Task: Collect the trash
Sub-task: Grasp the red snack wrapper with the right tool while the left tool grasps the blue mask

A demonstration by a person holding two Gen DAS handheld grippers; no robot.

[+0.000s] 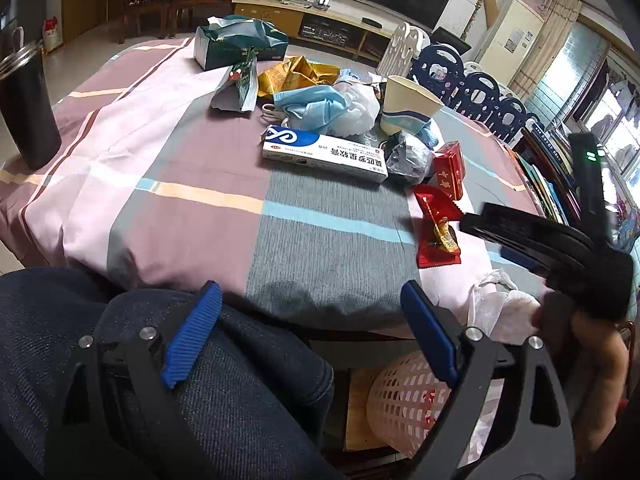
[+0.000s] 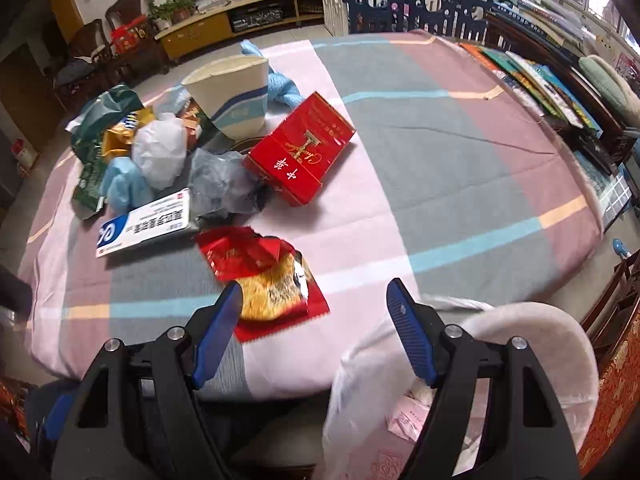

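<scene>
Approach step: right gripper [image 2: 314, 332], jaws spread and empty, hovers at the table edge by the red snack wrapper [image 2: 264, 280], the nearest trash; left gripper [image 1: 310, 334] likewise released (over the lap); next, probably pinch the wrapper's thin edge and carry it to the lined bin [image 2: 532, 344]

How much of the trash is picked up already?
Hardly any. The lined bin beside the table holds a few pink paper scraps. Both the left gripper and right gripper are open and hold nothing. The red snack wrapper, red box, white box and paper cup remain on the table.
</scene>
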